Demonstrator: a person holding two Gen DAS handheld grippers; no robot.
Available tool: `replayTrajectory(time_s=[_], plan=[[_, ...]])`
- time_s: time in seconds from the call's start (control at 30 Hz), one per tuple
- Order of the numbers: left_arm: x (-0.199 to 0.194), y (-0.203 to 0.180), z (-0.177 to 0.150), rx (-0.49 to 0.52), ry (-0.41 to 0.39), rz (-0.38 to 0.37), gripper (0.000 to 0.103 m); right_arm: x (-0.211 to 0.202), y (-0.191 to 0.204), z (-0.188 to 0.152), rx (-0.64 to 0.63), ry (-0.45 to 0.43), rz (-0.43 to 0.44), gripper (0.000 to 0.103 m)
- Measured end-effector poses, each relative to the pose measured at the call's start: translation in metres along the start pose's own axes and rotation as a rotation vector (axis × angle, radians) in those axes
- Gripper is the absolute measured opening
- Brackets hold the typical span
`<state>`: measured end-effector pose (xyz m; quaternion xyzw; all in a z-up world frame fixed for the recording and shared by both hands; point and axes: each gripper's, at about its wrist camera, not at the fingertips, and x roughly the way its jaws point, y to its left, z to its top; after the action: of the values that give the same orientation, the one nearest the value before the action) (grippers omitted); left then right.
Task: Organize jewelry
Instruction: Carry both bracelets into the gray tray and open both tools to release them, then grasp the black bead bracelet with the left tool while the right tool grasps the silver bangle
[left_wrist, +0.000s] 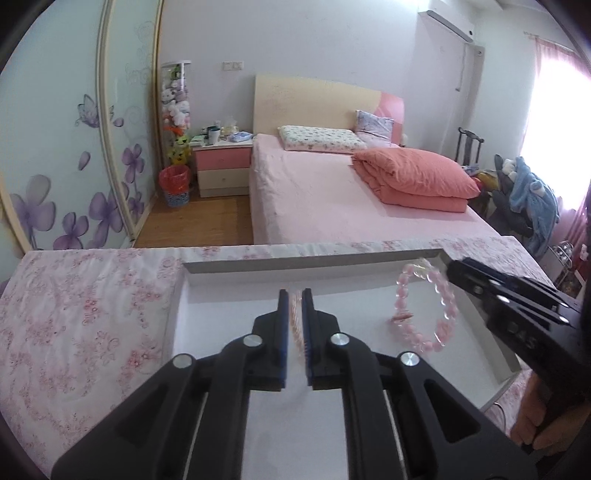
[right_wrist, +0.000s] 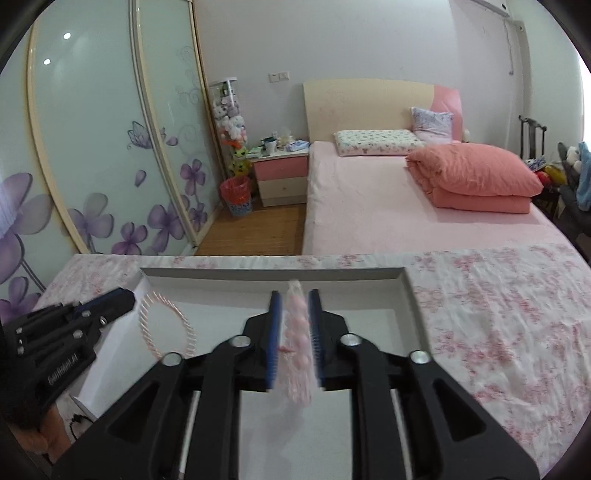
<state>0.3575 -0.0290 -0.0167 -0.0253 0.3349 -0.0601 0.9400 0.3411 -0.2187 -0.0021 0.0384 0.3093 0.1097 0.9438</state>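
Clearly, you had both grippers over the white tray (left_wrist: 369, 263) that lay on the flowered pink cloth (left_wrist: 85, 325). Starting from the left, your left gripper (left_wrist: 295, 299) was pinched nearly closed on a thin twisted pink bracelet (left_wrist: 296, 325), which stood edge-on between the blue pads (left_wrist: 283, 321) in its own camera. From the right wrist camera you could see that same bracelet (right_wrist: 168, 323) as an open ring, tilted upward, held at its far rim by the left gripper's tip (right_wrist: 125, 301) above the left part of the tray (right_wrist: 273, 273).

Further right, your right gripper (right_wrist: 293, 295) was clamped on a pink bead bracelet (right_wrist: 297, 339), the beads filling the narrow gap between its pads (right_wrist: 275, 332). In the left wrist camera the bead bracelet (left_wrist: 428, 306) hung as a full loop, gripped at its upper right by the right gripper (left_wrist: 452, 267), above the right part of the tray. The two bracelets were apart from each other. Whether either one touched the tray floor, you could not tell.

Beyond the cloth stood a pink bed (left_wrist: 332, 199) with a folded coral quilt (left_wrist: 417, 177).
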Motion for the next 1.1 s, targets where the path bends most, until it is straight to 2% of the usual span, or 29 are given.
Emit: replayTrajectory(time_s=[0.03,0.07,0.23,0.3,0.53,0.77,1.1], plan=[[-0.002,0.004,0.0,-0.005,-0.003,0.011,0.021,-0.003,0.0,0.0,-0.003,-0.013,-0.009,0.056],[-0.004,0.005,-0.001,-0.009,-0.006,0.022,0.028,-0.009,-0.002,-0.001,-0.004,-0.032,-0.015,0.056],[-0.028,0.027,-0.007,-0.035,-0.026,0.061,0.03,-0.042,-0.009,-0.005,-0.008,-0.084,-0.024,0.056],[-0.043,0.035,-0.012,-0.034,-0.042,0.082,0.037,-0.056,-0.009,-0.009,-0.017,-0.097,-0.021,0.056],[-0.091,0.055,-0.038,-0.029,-0.046,0.121,0.045,-0.096,-0.007,-0.028,-0.039,-0.099,-0.019,0.059],[-0.125,0.066,-0.077,-0.027,-0.01,0.111,0.055,-0.116,-0.014,-0.062,-0.048,-0.03,-0.03,0.064],[-0.139,0.067,-0.12,-0.031,0.052,0.094,0.061,-0.098,-0.029,-0.111,-0.024,0.138,-0.076,0.065]])
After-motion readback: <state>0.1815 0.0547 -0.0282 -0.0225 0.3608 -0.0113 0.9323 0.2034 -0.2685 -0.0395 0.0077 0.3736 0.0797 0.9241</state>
